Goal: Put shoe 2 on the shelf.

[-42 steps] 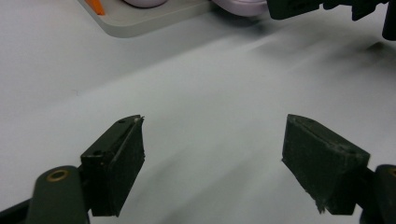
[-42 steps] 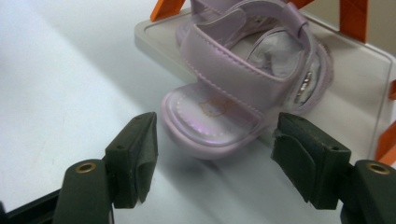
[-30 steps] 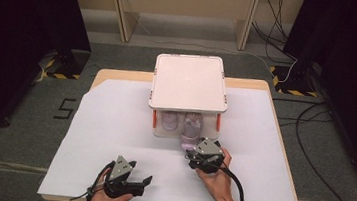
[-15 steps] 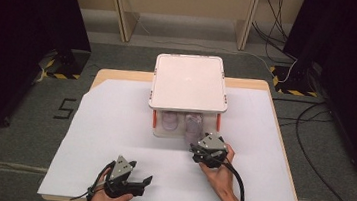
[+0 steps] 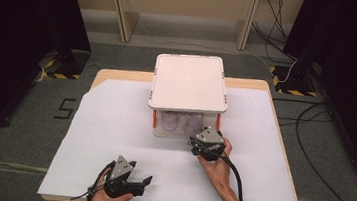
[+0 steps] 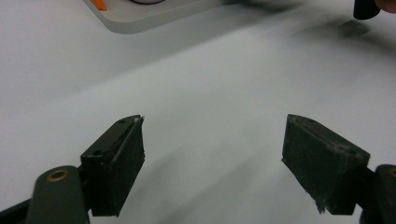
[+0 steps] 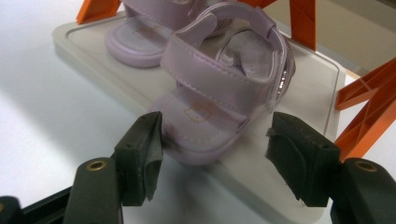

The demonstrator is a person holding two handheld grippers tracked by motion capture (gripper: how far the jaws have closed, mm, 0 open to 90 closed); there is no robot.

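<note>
A small white shelf (image 5: 190, 81) with orange posts (image 7: 369, 112) stands at the table's middle back. Two lilac sandals lie on its lower tray (image 7: 299, 93). The nearer sandal (image 7: 219, 84) points its toe at my right gripper (image 7: 214, 137), which is open with one jaw on each side of that toe, not clamped. The other sandal (image 7: 140, 42) lies beside it, farther in. In the high view my right gripper (image 5: 201, 140) is at the shelf's front edge. My left gripper (image 5: 143, 182) is open and holds nothing, low over the white paper (image 6: 215, 70) near the front edge.
White paper (image 5: 113, 124) covers most of the wooden table (image 5: 103, 75). The shelf's top panel hides the backs of the sandals from above. The tray's corner (image 6: 140, 18) lies ahead of the left gripper. Cables run over the floor at right.
My right gripper has moved forward and a little right, up to the shelf's front, so its jaws now flank the nearer sandal's toe. The left gripper has stayed put.
</note>
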